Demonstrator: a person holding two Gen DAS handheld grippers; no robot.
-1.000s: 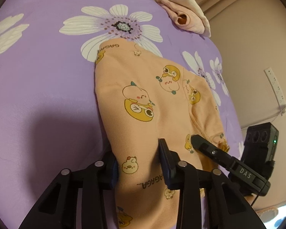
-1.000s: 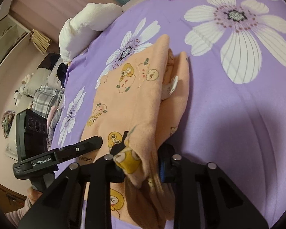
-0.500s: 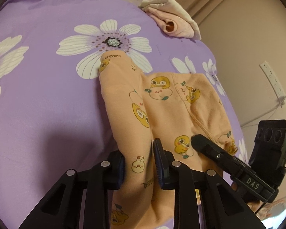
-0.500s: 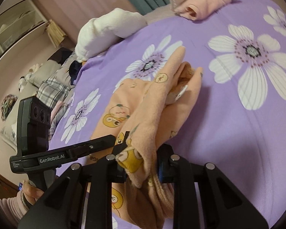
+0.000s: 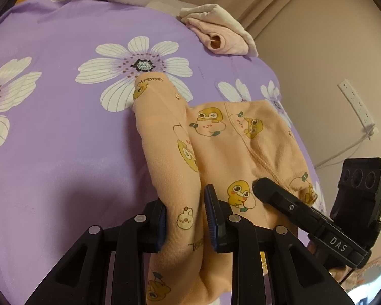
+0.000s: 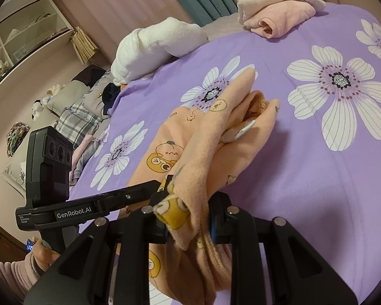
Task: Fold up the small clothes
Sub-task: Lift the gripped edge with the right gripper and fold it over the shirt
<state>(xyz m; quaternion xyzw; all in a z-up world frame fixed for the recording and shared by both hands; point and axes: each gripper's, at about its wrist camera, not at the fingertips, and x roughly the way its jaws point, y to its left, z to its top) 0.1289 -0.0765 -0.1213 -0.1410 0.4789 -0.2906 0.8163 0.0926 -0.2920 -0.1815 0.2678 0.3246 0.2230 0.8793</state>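
Observation:
A small peach garment printed with yellow ducks lies on the purple flowered bedsheet. Its near end is lifted off the sheet, and its far end still rests there. My left gripper is shut on a bunched fold of the peach garment. The right gripper shows beside it as a black finger. In the right wrist view my right gripper is shut on the garment's other near edge, with cloth hanging below the jaws. The left gripper reaches in from the left there.
A folded pink and cream garment sits at the bed's far edge, next to a white plush pillow. Shelves and piled clothes stand beyond the bed on the left. A beige wall with a power strip is on the right.
Both grippers have risen with the garment's near end, pulling it up into a taller ridge. The left jaws have closed tighter on the fold. Each view now shows more of the bed's far side.

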